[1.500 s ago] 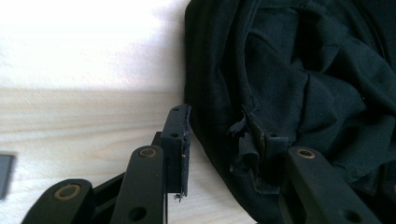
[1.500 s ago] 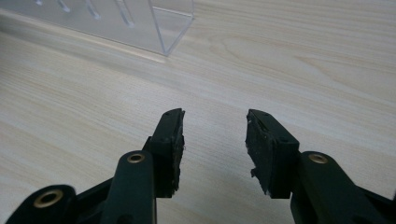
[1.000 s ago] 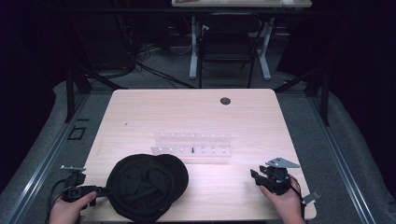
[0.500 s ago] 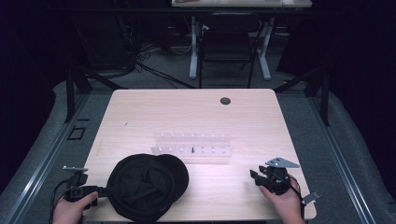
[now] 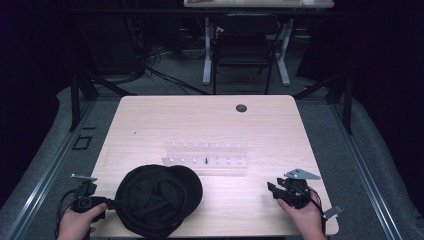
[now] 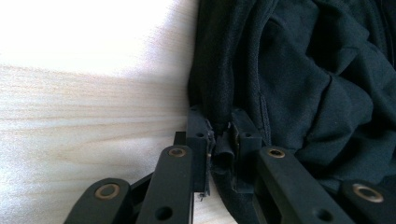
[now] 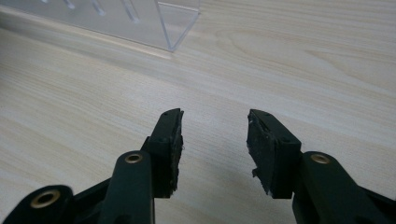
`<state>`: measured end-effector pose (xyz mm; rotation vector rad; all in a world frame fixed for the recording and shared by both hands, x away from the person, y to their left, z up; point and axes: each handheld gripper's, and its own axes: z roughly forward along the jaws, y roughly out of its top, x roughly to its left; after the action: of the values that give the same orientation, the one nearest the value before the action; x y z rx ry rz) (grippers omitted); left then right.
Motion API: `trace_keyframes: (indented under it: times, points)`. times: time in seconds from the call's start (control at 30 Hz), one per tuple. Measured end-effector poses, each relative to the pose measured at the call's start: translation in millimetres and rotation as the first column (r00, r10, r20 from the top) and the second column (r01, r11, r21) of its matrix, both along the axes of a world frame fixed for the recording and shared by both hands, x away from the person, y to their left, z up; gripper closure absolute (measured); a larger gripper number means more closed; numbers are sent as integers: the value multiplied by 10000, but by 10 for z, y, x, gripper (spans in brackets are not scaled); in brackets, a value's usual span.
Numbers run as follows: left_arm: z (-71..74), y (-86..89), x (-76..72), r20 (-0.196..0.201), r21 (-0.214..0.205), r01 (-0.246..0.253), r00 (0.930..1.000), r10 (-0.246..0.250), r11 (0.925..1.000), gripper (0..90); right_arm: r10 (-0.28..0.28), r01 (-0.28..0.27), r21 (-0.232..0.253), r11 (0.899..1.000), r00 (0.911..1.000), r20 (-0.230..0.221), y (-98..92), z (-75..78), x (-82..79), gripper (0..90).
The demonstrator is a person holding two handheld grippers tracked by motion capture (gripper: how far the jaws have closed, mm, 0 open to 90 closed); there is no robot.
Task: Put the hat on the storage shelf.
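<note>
High view: a black cap (image 5: 159, 199) lies at the near left of the wooden table (image 5: 210, 125). The left gripper (image 6: 219, 140) is clamped on its edge. A clear acrylic rack (image 5: 206, 154) sits mid-table. The right gripper (image 7: 214, 144), jaws apart with nothing between them, rests near the right edge.

High view down over the table (image 5: 210, 120); claw views close, low, seemingly sharing only tabletop.
</note>
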<state>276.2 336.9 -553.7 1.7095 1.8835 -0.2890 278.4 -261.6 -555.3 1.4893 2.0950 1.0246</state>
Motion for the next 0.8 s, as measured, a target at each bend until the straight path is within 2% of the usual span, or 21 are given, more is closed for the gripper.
trace_keyframes:
  times: [0.4,0.63,0.67,0.73,0.8]
  points:
    - [73,-8,47,-230,134,317,9992,-314,9994,848,4,-4,-21,10000,10000,-45,2,-8,-4,544]
    - [128,33,63,-401,-283,349,9985,-360,9990,851,-4,4,-30,10000,10000,-15,-4,-4,-3,541]
    - [169,43,63,-410,-537,196,9989,-218,9984,851,-18,18,-36,10000,10000,-19,-4,-3,-3,539]
    - [185,57,65,-384,-549,316,9987,-337,9980,851,-10,10,-33,10000,10000,-28,-4,-1,-4,540]
    - [213,54,66,-384,-607,225,9990,-249,9979,851,-2,2,-32,10000,10000,-18,-4,-1,-4,539]
